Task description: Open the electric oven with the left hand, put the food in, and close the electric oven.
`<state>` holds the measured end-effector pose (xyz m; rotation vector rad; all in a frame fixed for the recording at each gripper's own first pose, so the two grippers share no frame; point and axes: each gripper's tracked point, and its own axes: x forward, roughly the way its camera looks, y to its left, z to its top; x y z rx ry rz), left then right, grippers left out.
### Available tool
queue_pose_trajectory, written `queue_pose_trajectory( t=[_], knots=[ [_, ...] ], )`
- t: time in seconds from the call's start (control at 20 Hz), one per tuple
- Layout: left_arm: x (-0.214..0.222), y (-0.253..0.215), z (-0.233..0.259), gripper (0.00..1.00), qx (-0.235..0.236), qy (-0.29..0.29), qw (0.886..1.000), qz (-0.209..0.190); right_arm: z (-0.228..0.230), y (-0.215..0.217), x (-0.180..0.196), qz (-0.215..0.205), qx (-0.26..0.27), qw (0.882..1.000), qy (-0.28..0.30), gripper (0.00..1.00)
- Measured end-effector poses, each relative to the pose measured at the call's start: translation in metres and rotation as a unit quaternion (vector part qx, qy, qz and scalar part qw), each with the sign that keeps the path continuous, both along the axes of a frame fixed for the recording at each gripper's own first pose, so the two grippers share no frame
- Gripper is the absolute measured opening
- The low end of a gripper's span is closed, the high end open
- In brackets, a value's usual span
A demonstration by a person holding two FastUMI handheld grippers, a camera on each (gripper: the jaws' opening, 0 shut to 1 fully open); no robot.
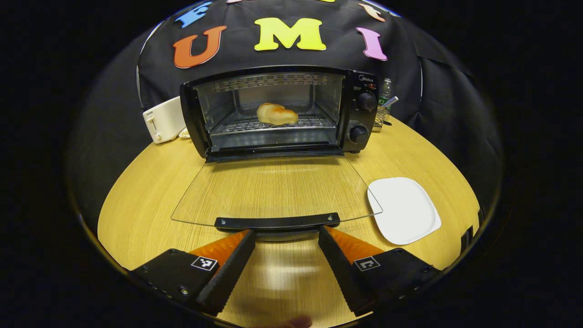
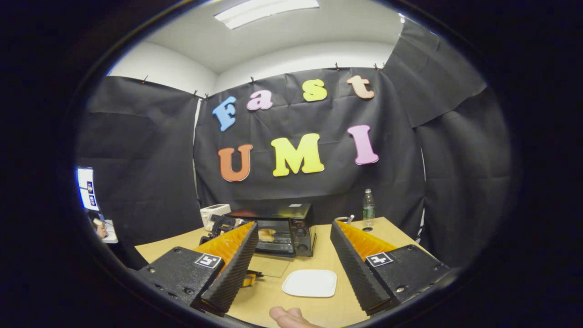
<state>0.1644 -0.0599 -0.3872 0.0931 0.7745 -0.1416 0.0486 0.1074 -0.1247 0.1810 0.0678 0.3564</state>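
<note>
The black electric oven (image 1: pixel 278 109) stands at the back of the wooden table with its glass door (image 1: pixel 273 189) folded down flat. A golden piece of bread (image 1: pixel 277 114) lies on the rack inside. My left gripper (image 1: pixel 286 232) is open, its fingertips right at the door's black handle (image 1: pixel 278 222), one near each end. My right gripper (image 2: pixel 294 225) is open and holds nothing, high above the table's near side, facing the oven (image 2: pixel 291 230) and the bread (image 2: pixel 266 234). A bit of the left gripper (image 2: pixel 249 279) peeks out by the door's front edge.
A bare white plate (image 1: pixel 403 209) lies right of the open door, also in the right gripper view (image 2: pixel 310 282). A white toaster (image 1: pixel 164 119) stands left of the oven, a water bottle (image 1: pixel 385 91) behind its right side. A hand (image 2: pixel 291 319) shows at the bottom.
</note>
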Motion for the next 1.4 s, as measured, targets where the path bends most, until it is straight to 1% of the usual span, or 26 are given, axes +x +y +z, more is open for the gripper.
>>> queue_pose_trajectory(
  t=[0.35, 0.5, 0.65, 0.7, 0.85, 0.9, 1.15, 1.4],
  knots=[
    [0.003, 0.0, 0.014, 0.93, -0.003, -0.014, 1.0, 0.0, 0.003, -0.003, -0.001, -0.004, -0.001, 1.0, -0.006, 0.97],
    [0.007, 0.0, 0.033, 0.93, 0.001, -0.037, 0.999, 0.001, 0.002, -0.006, 0.001, -0.008, -0.001, 1.0, -0.005, 0.96],
    [0.014, 0.002, 0.054, 0.93, 0.016, -0.067, 0.998, 0.003, 0.001, -0.008, 0.001, -0.01, -0.001, 1.0, -0.003, 0.96],
    [0.017, 0.003, 0.057, 0.95, 0.017, -0.07, 0.997, 0.002, 0.001, -0.008, 0.001, -0.011, -0.001, 1.0, -0.003, 0.96],
    [0.026, 0.004, 0.072, 0.95, 0.016, -0.084, 0.996, 0.001, 0.001, -0.009, 0.001, -0.012, 0.0, 1.0, -0.003, 0.96],
    [0.029, 0.004, 0.077, 0.96, 0.014, -0.09, 0.996, 0.001, 0.001, -0.009, 0.0, -0.013, 0.0, 1.0, -0.004, 0.96],
    [0.043, 0.004, 0.098, 0.96, 0.015, -0.112, 0.994, -0.002, 0.001, -0.008, 0.0, -0.013, 0.0, 1.0, -0.004, 0.96],
    [0.065, 0.004, 0.122, 0.97, 0.021, -0.152, 0.988, -0.014, 0.004, -0.011, 0.001, -0.018, -0.001, 1.0, -0.006, 0.96]
  ],
)
